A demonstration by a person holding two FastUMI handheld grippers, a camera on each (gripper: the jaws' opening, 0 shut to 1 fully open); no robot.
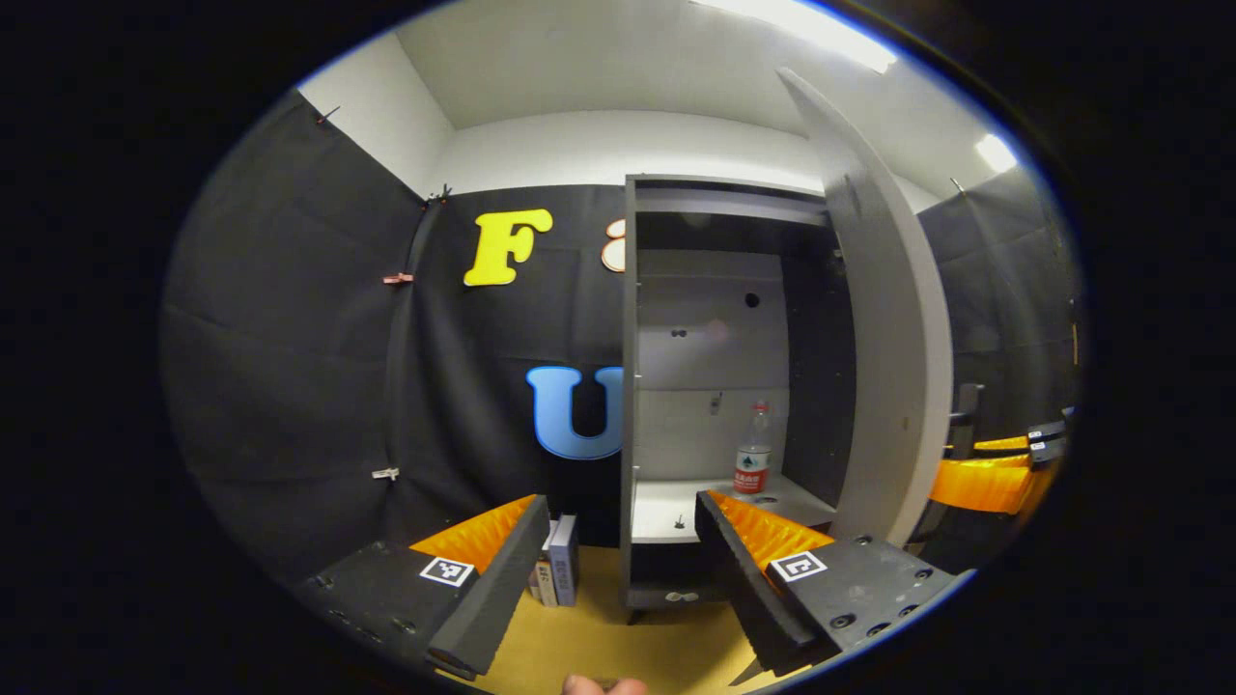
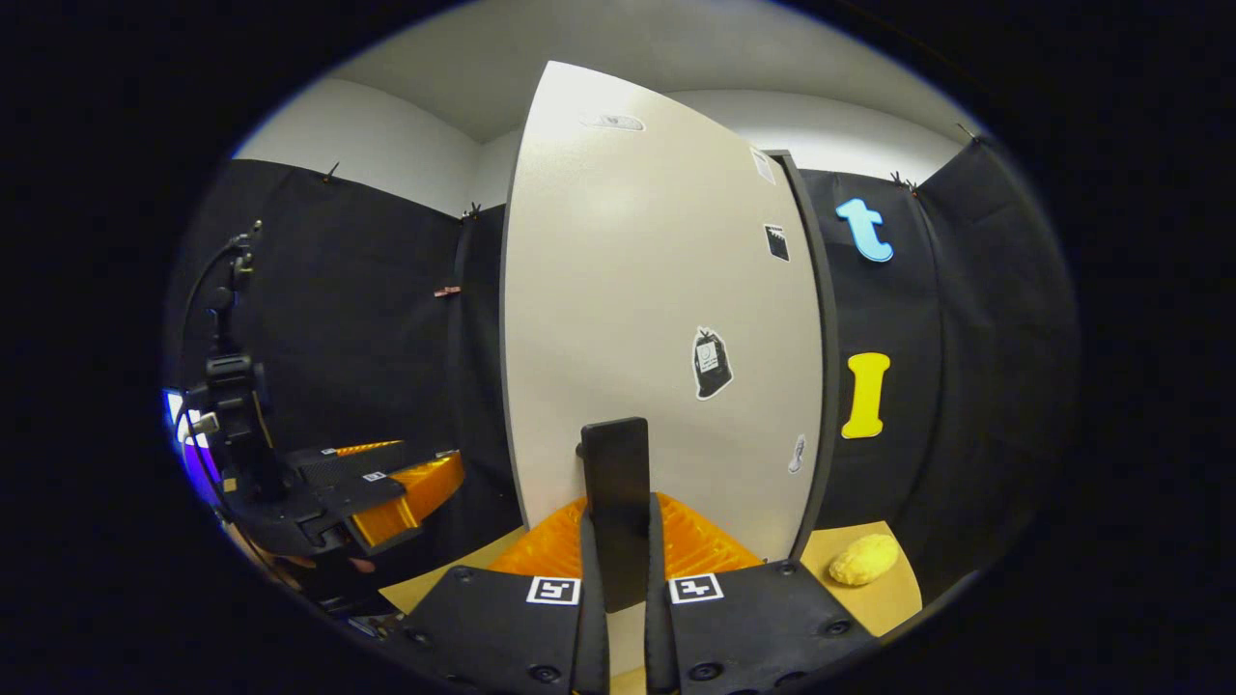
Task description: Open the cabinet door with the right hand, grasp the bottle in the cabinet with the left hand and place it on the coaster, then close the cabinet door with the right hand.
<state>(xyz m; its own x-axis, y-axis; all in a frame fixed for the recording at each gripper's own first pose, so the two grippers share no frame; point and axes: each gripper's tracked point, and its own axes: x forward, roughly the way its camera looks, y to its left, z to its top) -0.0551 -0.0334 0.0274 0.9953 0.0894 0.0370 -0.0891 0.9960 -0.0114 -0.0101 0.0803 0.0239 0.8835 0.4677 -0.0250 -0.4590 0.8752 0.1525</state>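
Cabinet door [image 2: 657, 290] stood open, flat and pale; first step looked done. Right tool [image 2: 618, 550] clamped on dark flat door handle [image 2: 615, 483]. Left tool [image 1: 618, 560] gaped wide, empty, aimed at cabinet [image 1: 710, 386]. Clear plastic bottle [image 1: 753, 449], red label, upright on white lower shelf [image 1: 666, 507], well apart from tool. Grasping, setting on coaster, shutting door remained. Wooden desk [image 1: 618, 637] below.
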